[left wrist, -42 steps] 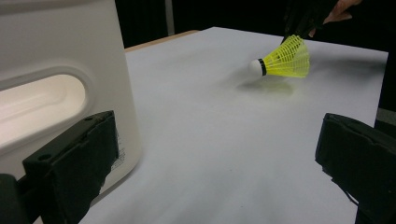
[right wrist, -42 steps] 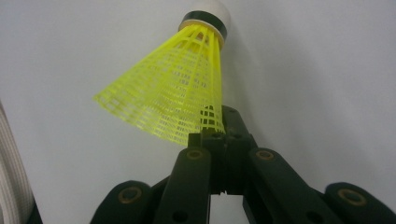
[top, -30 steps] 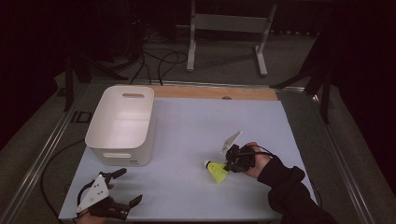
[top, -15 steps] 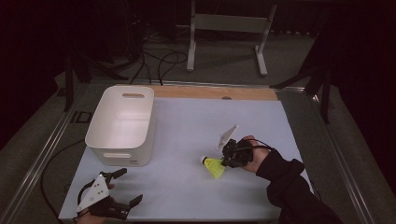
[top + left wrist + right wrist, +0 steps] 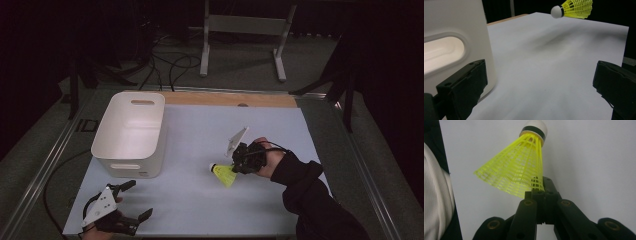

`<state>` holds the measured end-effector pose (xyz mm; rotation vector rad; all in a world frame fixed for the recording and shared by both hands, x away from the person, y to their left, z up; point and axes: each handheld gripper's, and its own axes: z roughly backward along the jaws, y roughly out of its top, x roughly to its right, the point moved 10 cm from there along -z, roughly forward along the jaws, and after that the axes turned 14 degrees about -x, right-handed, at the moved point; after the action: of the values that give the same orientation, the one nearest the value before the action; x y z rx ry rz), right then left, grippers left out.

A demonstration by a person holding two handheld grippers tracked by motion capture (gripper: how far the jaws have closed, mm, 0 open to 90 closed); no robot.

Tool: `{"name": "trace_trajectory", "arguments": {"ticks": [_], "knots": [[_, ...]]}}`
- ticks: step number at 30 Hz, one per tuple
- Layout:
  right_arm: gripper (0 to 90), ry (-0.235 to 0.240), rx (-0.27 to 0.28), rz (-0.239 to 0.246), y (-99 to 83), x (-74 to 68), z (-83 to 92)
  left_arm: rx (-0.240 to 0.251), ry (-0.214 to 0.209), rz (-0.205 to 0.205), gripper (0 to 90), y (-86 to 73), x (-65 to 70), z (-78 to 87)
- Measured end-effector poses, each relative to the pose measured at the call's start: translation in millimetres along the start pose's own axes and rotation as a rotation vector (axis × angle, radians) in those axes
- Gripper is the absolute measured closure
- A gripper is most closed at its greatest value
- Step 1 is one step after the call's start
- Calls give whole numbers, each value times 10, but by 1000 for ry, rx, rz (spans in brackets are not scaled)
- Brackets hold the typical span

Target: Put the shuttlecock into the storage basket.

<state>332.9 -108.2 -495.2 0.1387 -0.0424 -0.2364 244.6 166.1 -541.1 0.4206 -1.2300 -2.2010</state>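
Observation:
A yellow plastic shuttlecock [image 5: 223,173] with a white cork tip hangs just above the white table mat [image 5: 200,130], right of centre. My right gripper [image 5: 239,161] is shut on the rim of its skirt; in the right gripper view the shuttlecock [image 5: 521,167] points its cork away from the jaws. My left gripper [image 5: 134,201] rests open at the mat's front left corner with nothing between its fingers [image 5: 461,87]. From the left gripper view the shuttlecock [image 5: 574,7] shows far off at the top.
A white plastic bin [image 5: 131,134] with handle slots stands on the left of the mat, close beside the left gripper [image 5: 449,47]. A wooden strip [image 5: 225,99] runs along the mat's far edge. Beyond it are metal stand legs and cables on the floor.
My right gripper has lifted the shuttlecock slightly and carried it up and away from the front edge. The left gripper has stayed put.

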Motion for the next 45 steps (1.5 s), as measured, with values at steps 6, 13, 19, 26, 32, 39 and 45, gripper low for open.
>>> {"name": "trace_trajectory", "arguments": {"ticks": [6, 13, 19, 26, 32, 39, 45], "knots": [[900, 1, -12, 23, 100, 31, 62, 2, -2, 1, 0, 0, -1, 0], [900, 4, -13, 44, 216, 30, 144, 2, -1, -2, 0, 1, 4, 2], [900, -1, -8, 61, 338, 30, 220, 0, -1, -3, 0, 0, 4, -1], [900, -13, -16, 84, 471, 47, 318, -1, -2, -3, 0, -2, 6, -2], [900, -20, -8, 100, 605, 63, 399, 3, -3, -2, 0, 1, 4, 1], [900, -23, 4, 115, 733, 56, 465, 4, -4, -2, 0, 2, 6, 3], [900, -19, 12, 119, 856, 68, 512, 1, -6, -3, 0, -1, 10, -6]]}}
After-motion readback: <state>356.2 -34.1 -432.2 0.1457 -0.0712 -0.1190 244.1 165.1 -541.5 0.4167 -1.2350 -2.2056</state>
